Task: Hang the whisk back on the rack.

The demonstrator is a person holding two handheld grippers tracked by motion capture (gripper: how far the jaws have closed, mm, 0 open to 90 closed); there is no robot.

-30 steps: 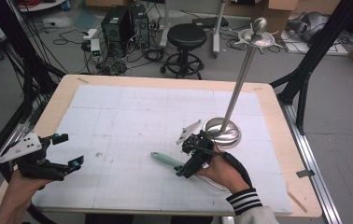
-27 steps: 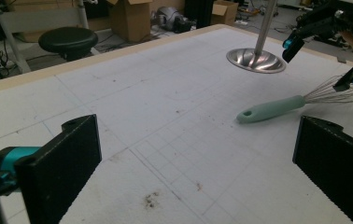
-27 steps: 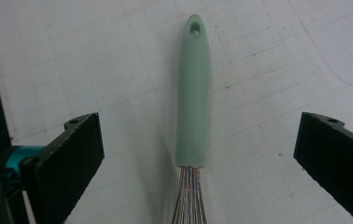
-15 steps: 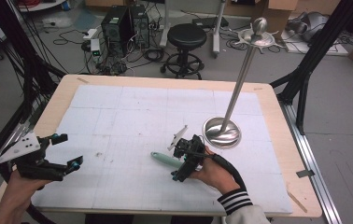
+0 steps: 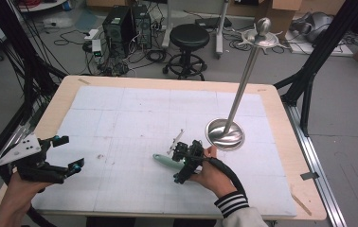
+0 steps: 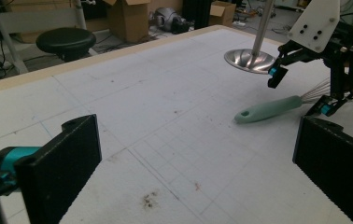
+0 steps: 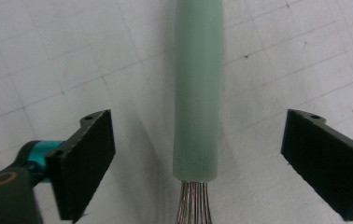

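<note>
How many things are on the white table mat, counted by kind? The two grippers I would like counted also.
Whisk with green handle: 1
Metal stand with round base: 1
Grippers: 2, the left gripper and the right gripper, both open
Total: 4

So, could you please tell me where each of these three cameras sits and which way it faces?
High view: fixed above the person's side, looking forward and down on the table; both hands, left gripper, right gripper show.
Left gripper view: rides the left gripper, looking across the mat at the whisk and stand; its open jaws show.
Right gripper view: rides the right gripper, looking straight down on the whisk handle between open jaws.
All three share the whisk.
</note>
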